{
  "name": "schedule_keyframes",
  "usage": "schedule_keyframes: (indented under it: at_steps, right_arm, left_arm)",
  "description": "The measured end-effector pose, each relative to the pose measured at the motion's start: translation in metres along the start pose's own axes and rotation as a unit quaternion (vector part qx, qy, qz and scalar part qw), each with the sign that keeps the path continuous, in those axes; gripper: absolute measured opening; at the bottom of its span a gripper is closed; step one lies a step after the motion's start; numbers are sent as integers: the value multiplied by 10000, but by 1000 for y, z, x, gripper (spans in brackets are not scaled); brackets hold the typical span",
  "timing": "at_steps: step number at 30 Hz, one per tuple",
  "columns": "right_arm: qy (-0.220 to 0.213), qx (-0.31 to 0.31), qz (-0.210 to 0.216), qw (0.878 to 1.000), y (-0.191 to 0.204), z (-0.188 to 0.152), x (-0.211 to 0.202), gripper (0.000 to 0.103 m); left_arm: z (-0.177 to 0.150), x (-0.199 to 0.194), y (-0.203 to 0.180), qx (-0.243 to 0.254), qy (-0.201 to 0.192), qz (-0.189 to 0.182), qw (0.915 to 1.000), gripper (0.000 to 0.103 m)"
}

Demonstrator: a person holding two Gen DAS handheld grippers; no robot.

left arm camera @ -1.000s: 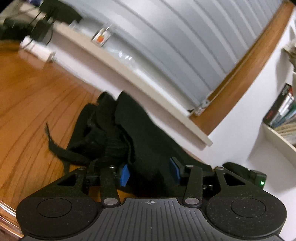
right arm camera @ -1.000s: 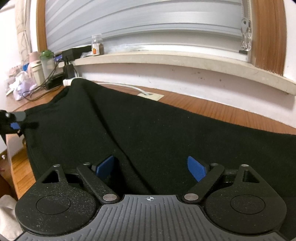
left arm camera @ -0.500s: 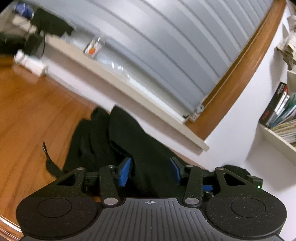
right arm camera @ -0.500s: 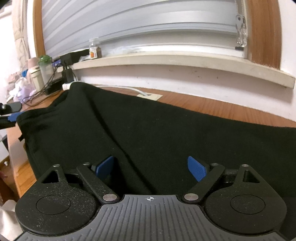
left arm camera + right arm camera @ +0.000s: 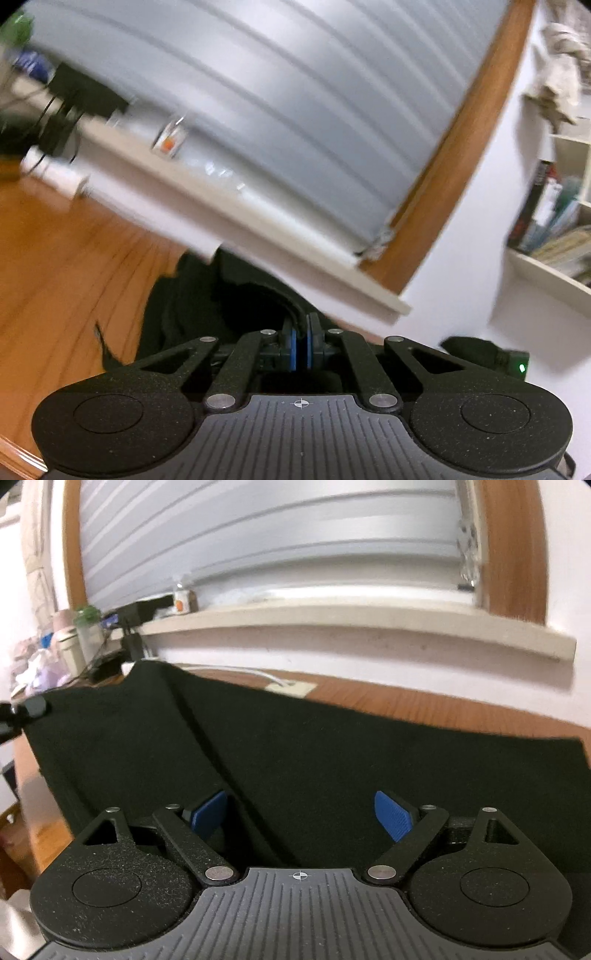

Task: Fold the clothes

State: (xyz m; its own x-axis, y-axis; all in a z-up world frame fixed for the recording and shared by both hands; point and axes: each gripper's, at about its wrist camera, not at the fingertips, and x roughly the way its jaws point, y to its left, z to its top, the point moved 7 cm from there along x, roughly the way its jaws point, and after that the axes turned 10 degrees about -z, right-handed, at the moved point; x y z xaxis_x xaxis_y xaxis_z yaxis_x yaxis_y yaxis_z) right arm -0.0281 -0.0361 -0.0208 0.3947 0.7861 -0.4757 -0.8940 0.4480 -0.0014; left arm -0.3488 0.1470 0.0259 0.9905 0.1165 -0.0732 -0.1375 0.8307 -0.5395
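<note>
Pinching a fold of the black garment [image 5: 207, 295], the left gripper [image 5: 301, 345] has its ribbed blue pads pressed nearly flat together; those jaws have just been closing, cloth edge caught between. The fabric is matte, soft-looking stuff, bunched on the left view and spread wide and smooth over the glossy wood-grain desk [image 5: 424, 701] on the right view. The right gripper [image 5: 301, 816] sits over it with jaws spread wide, gripping nothing. Slatted grey shutter [image 5: 295, 546] behind, pale stone-looking sill [image 5: 351, 616] under it.
</note>
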Motion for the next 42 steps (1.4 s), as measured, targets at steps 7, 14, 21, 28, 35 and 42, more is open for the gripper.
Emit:
schedule_keyframes:
  at_steps: [7, 14, 21, 28, 35, 42]
  right_arm:
    - [-652, 276, -238, 9972, -41, 20, -74, 90]
    - [-402, 508, -749, 9951, -101, -26, -109, 46]
    - [405, 175, -1214, 9916, -106, -78, -92, 45]
    - [355, 64, -1352, 9902, -106, -94, -105, 46]
    - [126, 266, -1270, 9915, -111, -93, -106, 47]
    - [159, 578, -1084, 9923, -155, -37, -86, 60]
  left_arm:
    - [-9, -9, 32, -261, 472, 385, 9978, 33]
    - [24, -5, 30, 480, 371, 503, 9969, 69]
    - [46, 79, 28, 1452, 1110, 454, 9821, 77]
    - [36, 134, 38, 1884, 1895, 492, 9624, 79]
    - [29, 150, 11, 1795, 1834, 131, 9664, 84]
    - [-12, 203, -52, 2128, 1960, -682, 9548, 84]
